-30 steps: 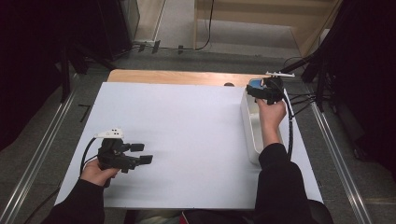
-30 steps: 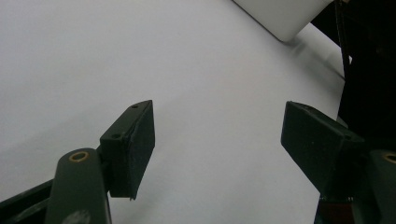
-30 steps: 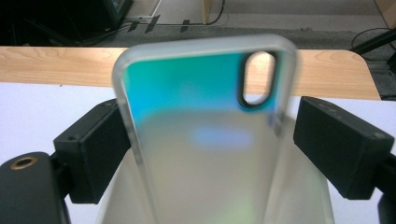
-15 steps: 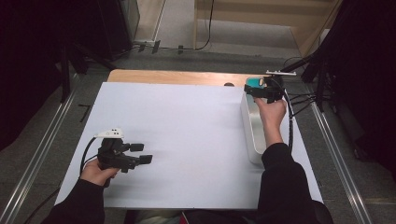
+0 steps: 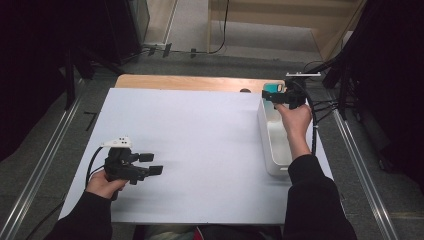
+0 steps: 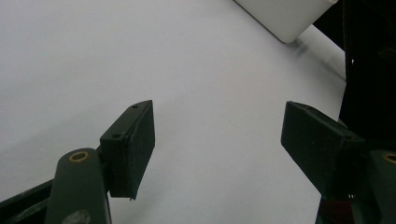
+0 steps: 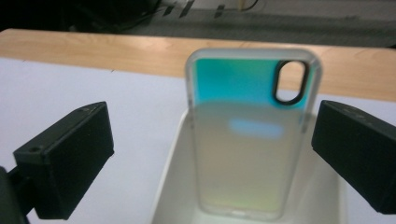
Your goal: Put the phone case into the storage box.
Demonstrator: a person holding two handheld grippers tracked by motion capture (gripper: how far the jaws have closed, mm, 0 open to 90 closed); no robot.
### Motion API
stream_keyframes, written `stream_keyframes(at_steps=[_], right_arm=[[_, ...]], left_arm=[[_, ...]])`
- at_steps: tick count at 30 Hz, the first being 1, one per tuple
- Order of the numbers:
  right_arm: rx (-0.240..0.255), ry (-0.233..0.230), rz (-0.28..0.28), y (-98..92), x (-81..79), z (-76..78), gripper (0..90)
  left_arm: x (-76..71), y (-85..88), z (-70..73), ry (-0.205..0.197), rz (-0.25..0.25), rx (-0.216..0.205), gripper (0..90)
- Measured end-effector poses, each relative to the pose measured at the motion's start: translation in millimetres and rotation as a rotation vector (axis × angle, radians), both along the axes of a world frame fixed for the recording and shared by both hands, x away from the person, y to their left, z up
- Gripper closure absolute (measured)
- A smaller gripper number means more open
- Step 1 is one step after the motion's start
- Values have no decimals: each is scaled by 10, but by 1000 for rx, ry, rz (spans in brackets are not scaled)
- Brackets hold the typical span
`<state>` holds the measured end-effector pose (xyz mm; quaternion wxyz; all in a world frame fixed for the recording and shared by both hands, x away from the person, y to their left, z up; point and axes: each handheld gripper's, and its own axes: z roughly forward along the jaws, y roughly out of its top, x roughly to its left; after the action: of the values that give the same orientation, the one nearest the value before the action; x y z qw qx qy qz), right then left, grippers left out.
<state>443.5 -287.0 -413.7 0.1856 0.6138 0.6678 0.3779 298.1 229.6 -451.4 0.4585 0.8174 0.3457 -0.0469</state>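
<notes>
A translucent phone case [image 7: 252,135] with a teal top and a black camera cut-out stands upright at the far end of a white bin [image 7: 173,168]. My right gripper [image 7: 212,158] is open around it. Its jaws have just been opening, and the case stands between them with a gap on each side. From above, the right gripper [image 5: 276,96] hovers over the bin's [image 5: 269,145] far end, with the teal case [image 5: 273,88] at its tips. My left gripper [image 5: 150,164] rests low over the white table near the front left, open and with nothing between its jaws [image 6: 219,144].
The white sheet [image 5: 200,140] covers most of the table, with a strip of bare wood [image 5: 190,82] along the far edge. The bin stands along the right side. Black cables [image 5: 325,107] hang off the right edge.
More of the teal case shows at the right gripper's tips than a second ago. Both hands have stayed about where they were.
</notes>
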Motion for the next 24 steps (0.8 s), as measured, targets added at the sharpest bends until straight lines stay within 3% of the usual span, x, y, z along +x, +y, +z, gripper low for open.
stream_keyframes(at_steps=[4,10,14,19,21,24], right_arm=[[-2,30,39,26,-34,24,0],[-5,27,66,53,-116,127,0],[-5,52,85,90,-170,179,0],[-1,60,133,143,-243,235,0],[-24,42,146,172,-278,259,0],[-19,38,173,216,-332,293,0]], left_arm=[[-2,-1,-2,0,0,-2,256],[-8,-5,1,0,-1,1,256],[-6,-6,-1,1,-2,1,256],[-6,-5,-1,3,0,5,256],[-9,-9,-3,5,-4,5,256],[-12,-15,-4,-1,-10,10,256]])
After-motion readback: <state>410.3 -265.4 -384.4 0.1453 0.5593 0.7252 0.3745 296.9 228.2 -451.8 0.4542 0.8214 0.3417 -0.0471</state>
